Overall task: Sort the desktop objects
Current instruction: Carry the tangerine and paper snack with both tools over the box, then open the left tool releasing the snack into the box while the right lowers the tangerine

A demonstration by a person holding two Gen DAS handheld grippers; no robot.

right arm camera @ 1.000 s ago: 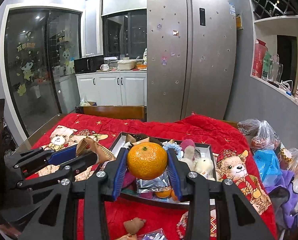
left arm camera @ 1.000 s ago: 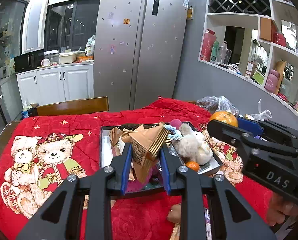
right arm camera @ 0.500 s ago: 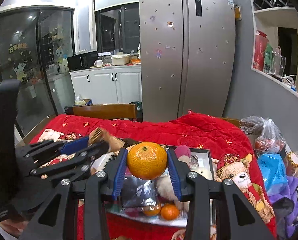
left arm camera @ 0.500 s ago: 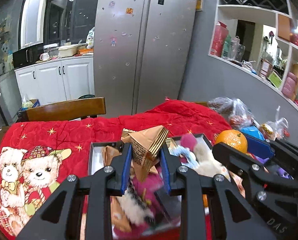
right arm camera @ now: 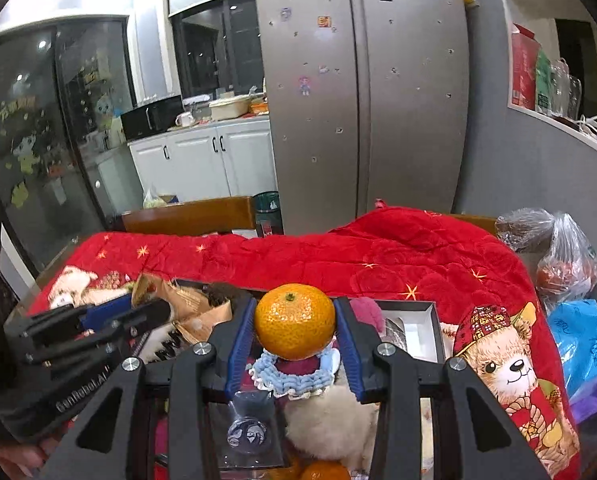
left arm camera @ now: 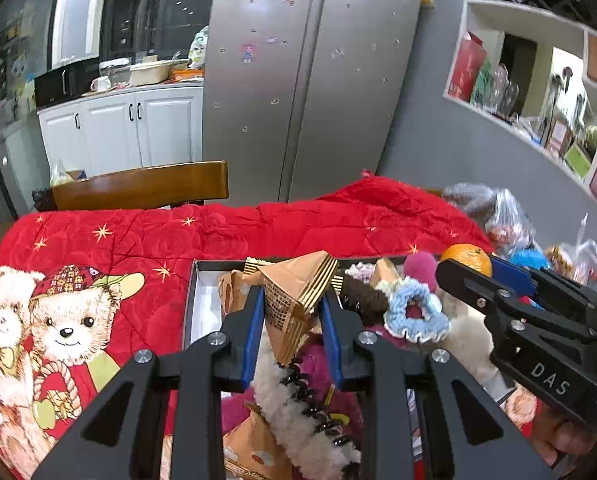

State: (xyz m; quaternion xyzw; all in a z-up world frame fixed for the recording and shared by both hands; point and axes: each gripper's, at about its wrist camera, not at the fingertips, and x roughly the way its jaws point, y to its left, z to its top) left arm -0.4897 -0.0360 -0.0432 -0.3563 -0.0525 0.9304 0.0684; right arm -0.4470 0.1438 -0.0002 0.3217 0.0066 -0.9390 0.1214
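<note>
My left gripper [left arm camera: 292, 312] is shut on a tan and gold triangular snack packet [left arm camera: 298, 300] and holds it above the black tray [left arm camera: 192, 300]. My right gripper [right arm camera: 294, 324] is shut on an orange mandarin [right arm camera: 294, 321] above the same tray [right arm camera: 430, 320]; the mandarin also shows in the left wrist view [left arm camera: 466, 258]. The tray holds a blue crochet scrunchie [left arm camera: 414, 316], a pink pompom [left arm camera: 420, 268], a white plush toy [right arm camera: 330, 420], a white fuzzy hair clip [left arm camera: 302, 412] and more snack packets. Another mandarin [right arm camera: 324, 471] lies low in the tray.
A red bear-print quilt [left arm camera: 78, 300] covers the table. Plastic bags [right arm camera: 562, 256] and a blue bag [right arm camera: 582, 340] lie at the right edge. A wooden chair back [left arm camera: 142, 186] stands behind the table, with a fridge [left arm camera: 310, 80] beyond.
Both grippers have moved forward and down over the tray, still holding the packet and the mandarin. The tray's contents now lie directly beneath the fingers.
</note>
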